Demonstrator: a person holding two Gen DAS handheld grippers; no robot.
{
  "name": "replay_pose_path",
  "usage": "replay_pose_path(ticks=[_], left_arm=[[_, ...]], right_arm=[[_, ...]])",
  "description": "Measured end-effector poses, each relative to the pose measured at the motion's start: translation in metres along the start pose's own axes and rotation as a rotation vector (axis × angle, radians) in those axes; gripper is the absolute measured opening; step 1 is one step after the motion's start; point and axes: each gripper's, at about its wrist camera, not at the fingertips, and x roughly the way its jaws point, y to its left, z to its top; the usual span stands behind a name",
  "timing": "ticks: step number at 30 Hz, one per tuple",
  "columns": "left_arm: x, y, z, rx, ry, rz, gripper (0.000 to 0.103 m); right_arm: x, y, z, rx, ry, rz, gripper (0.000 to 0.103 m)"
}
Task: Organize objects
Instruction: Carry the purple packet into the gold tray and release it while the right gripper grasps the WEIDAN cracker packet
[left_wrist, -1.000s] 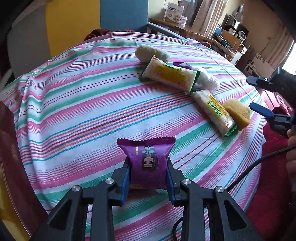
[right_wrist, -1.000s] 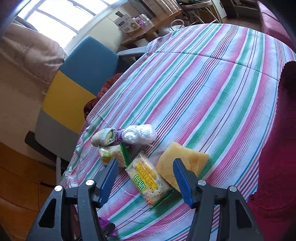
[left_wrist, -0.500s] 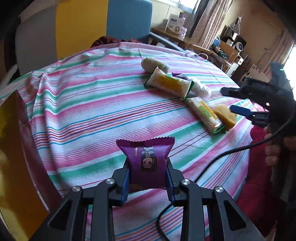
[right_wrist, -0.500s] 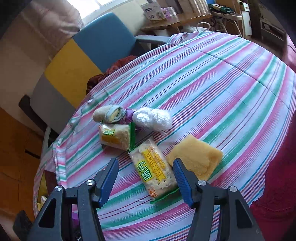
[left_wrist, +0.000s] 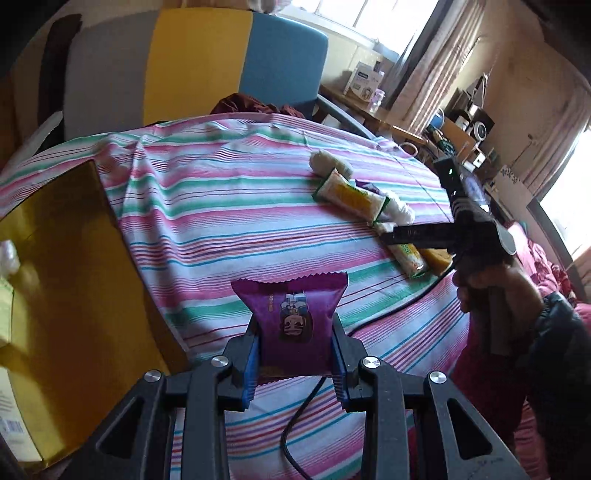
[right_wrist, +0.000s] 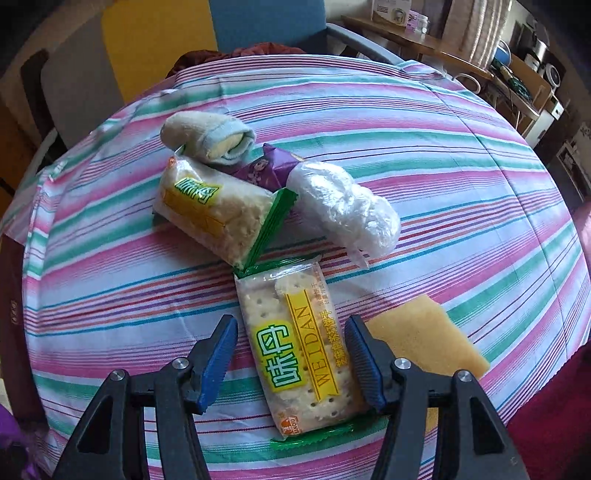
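At far left a yellow cardboard box (left_wrist: 74, 280) stands at the edge of the striped tablecloth (left_wrist: 229, 206), pale packets barely visible inside. Next to it, the left gripper (left_wrist: 295, 349) is clamped on a purple foil snack packet (left_wrist: 291, 314), held upright above the cloth. To the right, the right gripper (right_wrist: 291, 354), its jaws just closing yet not pressing, straddles a clear cracker packet with a yellow label (right_wrist: 299, 350) lying on the cloth. A tan sponge (right_wrist: 428, 332) lies just beside it.
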Motion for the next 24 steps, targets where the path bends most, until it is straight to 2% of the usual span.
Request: replay_pose_path(ticks=[1, 6, 12, 14, 19, 24], left_arm=[[-0.007, 0.006, -0.001, -0.017, -0.007, 0.000, 0.033], [-0.036, 0.041, -0.007, -0.112, -0.037, 0.031, 0.033], [-0.062, 0.109, -0.010, -0.246, -0.045, 0.151, 0.033], [-0.062, 0.138, -0.006, -0.299, -0.016, 0.189, 0.033], [-0.052, 0.193, 0.006, -0.424, 0.042, 0.234, 0.033], [-0.031, 0.224, 0.035, -0.478, 0.074, 0.262, 0.033]], right_arm=[[0.002, 0.003, -0.003, -0.020, 0.011, -0.006, 0.048], [0.000, 0.005, -0.007, -0.038, 0.015, -0.001, 0.047], [-0.002, 0.000, -0.011, -0.030, 0.027, 0.023, 0.047], [-0.003, -0.001, -0.012, -0.033, 0.027, 0.024, 0.047], [-0.004, -0.004, -0.015, -0.037, 0.026, 0.027, 0.047], [-0.005, -0.007, -0.017, -0.042, 0.026, 0.026, 0.047]])
